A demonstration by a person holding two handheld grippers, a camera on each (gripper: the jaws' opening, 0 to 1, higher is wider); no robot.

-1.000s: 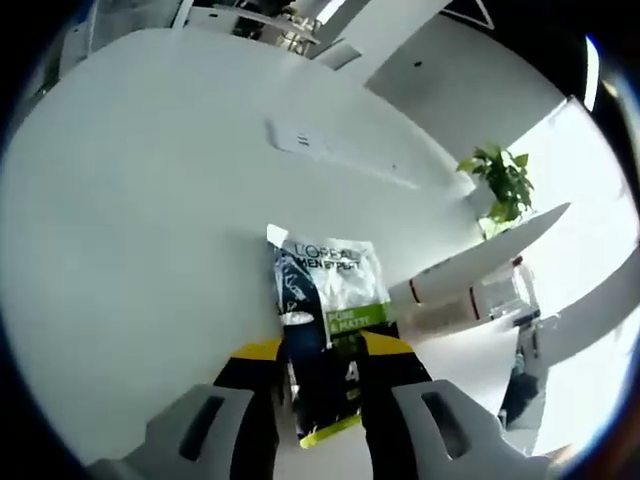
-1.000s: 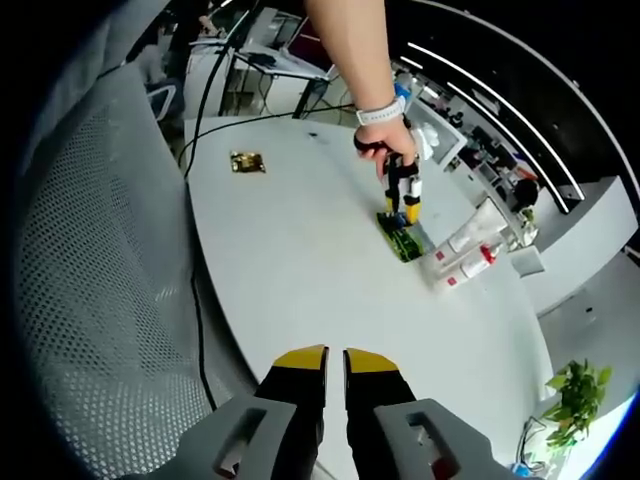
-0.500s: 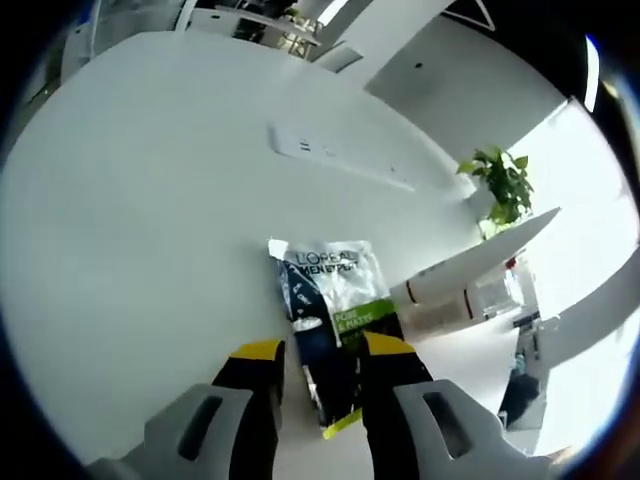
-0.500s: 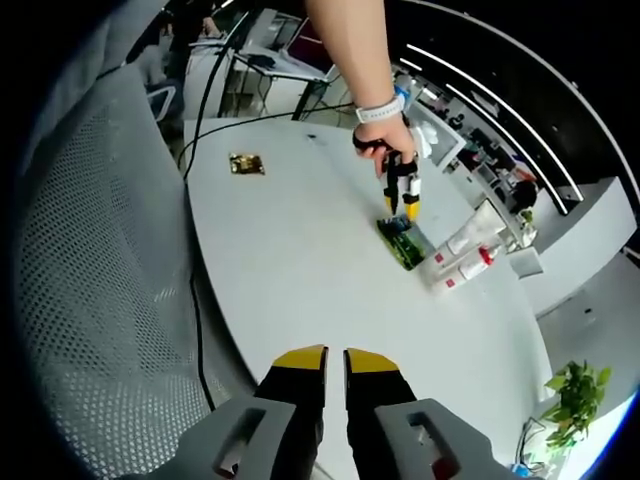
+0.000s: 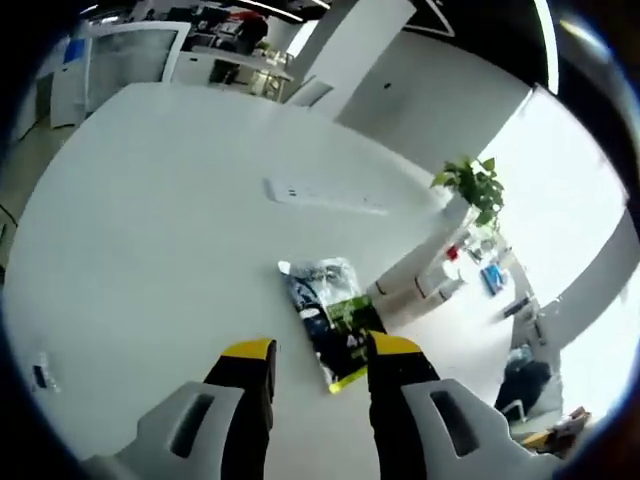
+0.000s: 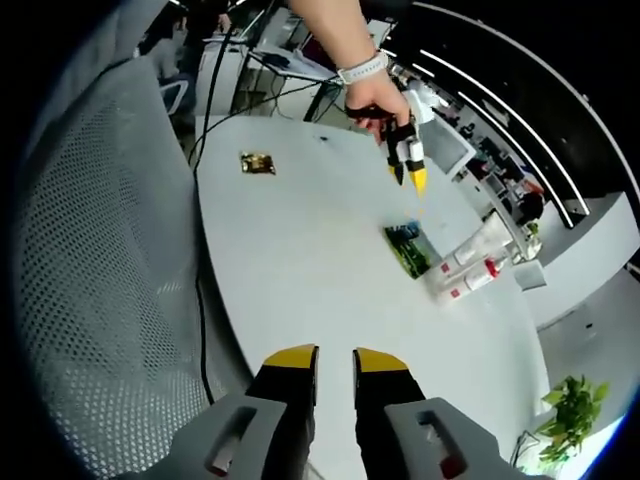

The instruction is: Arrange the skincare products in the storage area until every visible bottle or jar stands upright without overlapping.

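Observation:
A dark sachet with a green band (image 5: 325,315) lies flat on the white table (image 5: 150,250). My left gripper (image 5: 320,350) hangs above its near end, open, with nothing between the jaws. Two white tubes (image 5: 420,282) lie side by side just beyond the sachet. In the right gripper view the sachet (image 6: 408,247) and the tubes (image 6: 468,262) lie at mid-table, and a hand holds the left gripper (image 6: 408,172) raised above them. My right gripper (image 6: 335,360) is off the table's near edge, shut on nothing.
A white power strip (image 5: 325,195) lies farther along the table, with a potted plant (image 5: 468,185) beyond it. A small gold packet (image 6: 257,162) sits near the table's far left edge. A mesh chair (image 6: 90,300) and a black cable (image 6: 200,210) flank the table.
My left gripper opened, let go of the sachet and rose away from it. The sachet now lies flat on the table. The right gripper has hardly moved.

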